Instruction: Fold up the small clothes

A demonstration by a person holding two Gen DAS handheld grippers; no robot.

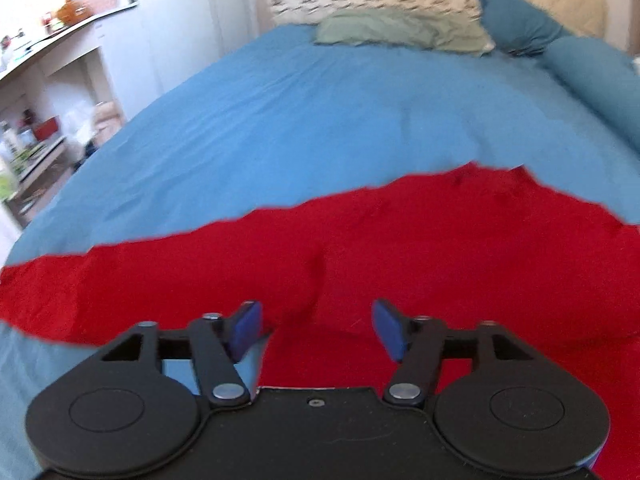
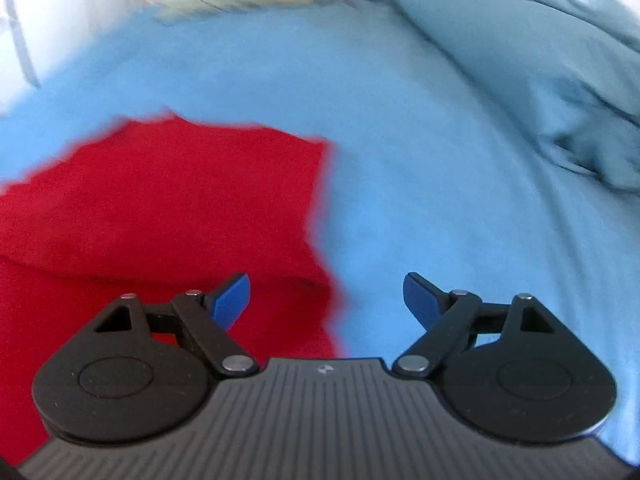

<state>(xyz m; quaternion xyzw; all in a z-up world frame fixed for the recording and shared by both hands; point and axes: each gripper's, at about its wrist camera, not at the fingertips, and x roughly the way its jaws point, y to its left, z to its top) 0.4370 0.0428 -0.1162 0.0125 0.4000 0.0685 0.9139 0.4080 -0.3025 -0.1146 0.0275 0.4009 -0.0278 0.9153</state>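
Observation:
A red garment (image 1: 360, 248) lies spread on the blue bed sheet (image 1: 280, 112). My left gripper (image 1: 316, 330) is open and empty, low over the red cloth near its front left edge. In the right wrist view the red garment (image 2: 160, 208) fills the left side, with a fold line across it. My right gripper (image 2: 326, 300) is open and empty, straddling the garment's right edge, its left finger over red cloth and its right finger over the blue sheet (image 2: 440, 160). That view is motion-blurred.
A grey-green pillow (image 1: 400, 30) and blue pillows (image 1: 520, 20) lie at the head of the bed. A blue bolster (image 1: 592, 76) runs along the right. White shelves with clutter (image 1: 44, 80) stand left of the bed.

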